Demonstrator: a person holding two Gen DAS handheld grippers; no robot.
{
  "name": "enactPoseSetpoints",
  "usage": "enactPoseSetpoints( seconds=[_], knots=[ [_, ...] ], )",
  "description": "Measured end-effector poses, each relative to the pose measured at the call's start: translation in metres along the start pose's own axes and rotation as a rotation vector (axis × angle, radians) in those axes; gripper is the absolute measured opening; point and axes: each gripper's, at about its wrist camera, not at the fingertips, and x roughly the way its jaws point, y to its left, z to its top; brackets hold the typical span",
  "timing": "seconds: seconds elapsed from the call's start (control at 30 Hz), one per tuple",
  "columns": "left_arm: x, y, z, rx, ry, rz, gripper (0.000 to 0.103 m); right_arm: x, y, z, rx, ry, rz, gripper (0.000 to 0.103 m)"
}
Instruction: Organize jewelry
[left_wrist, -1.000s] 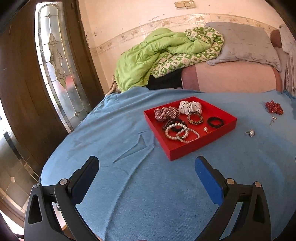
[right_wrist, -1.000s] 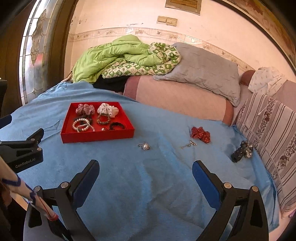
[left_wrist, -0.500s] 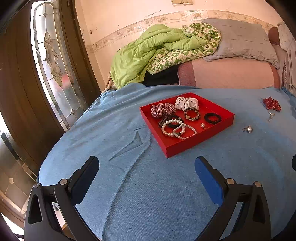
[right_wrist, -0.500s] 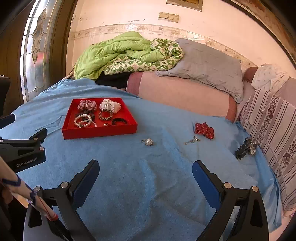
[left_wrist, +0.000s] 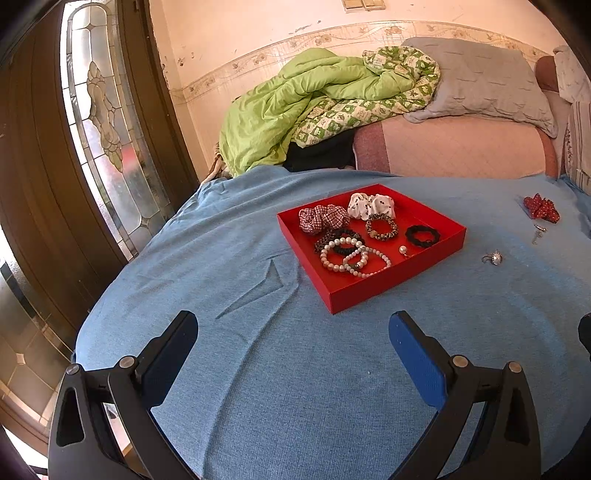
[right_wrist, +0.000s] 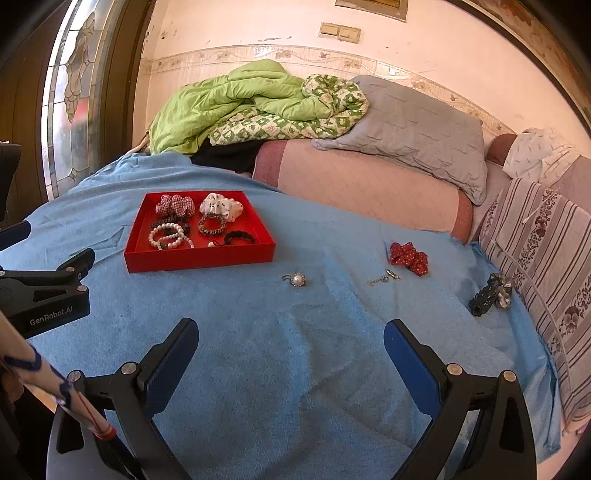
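A red tray (left_wrist: 384, 290) (right_wrist: 199, 259) on the blue-covered bed holds scrunchies, pearl bracelets (left_wrist: 351, 256) and a black hair tie. Loose on the cover to its right lie a pearl ring (right_wrist: 296, 279) (left_wrist: 493, 257), a small chain piece (right_wrist: 384, 277), a red dotted scrunchie (right_wrist: 408, 257) (left_wrist: 541, 209) and a black clip (right_wrist: 491, 294). My left gripper (left_wrist: 293, 341) is open and empty, hovering in front of the tray. My right gripper (right_wrist: 290, 349) is open and empty, in front of the ring.
A green quilt (right_wrist: 240, 107), grey pillow (right_wrist: 417, 125) and pink bolster (right_wrist: 351, 181) lie at the bed's back. Striped cushions (right_wrist: 546, 243) line the right side. A wooden door with stained glass (left_wrist: 96, 110) stands left. The left gripper's body (right_wrist: 48, 295) shows at the right view's left edge.
Both grippers have shifted a little; the tray and loose pieces sit slightly differently in the views. Both stay open and empty. No item has moved on the cover.
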Motion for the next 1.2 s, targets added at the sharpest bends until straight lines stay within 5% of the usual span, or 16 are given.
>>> enactPoseSetpoints(
  seconds=[1.2],
  knots=[
    [-0.0032, -0.0024, 0.0006, 0.004, 0.004, -0.013, 0.103, 0.0024, 0.0035, -0.0037, -0.006, 0.013, 0.003, 0.102]
  ],
)
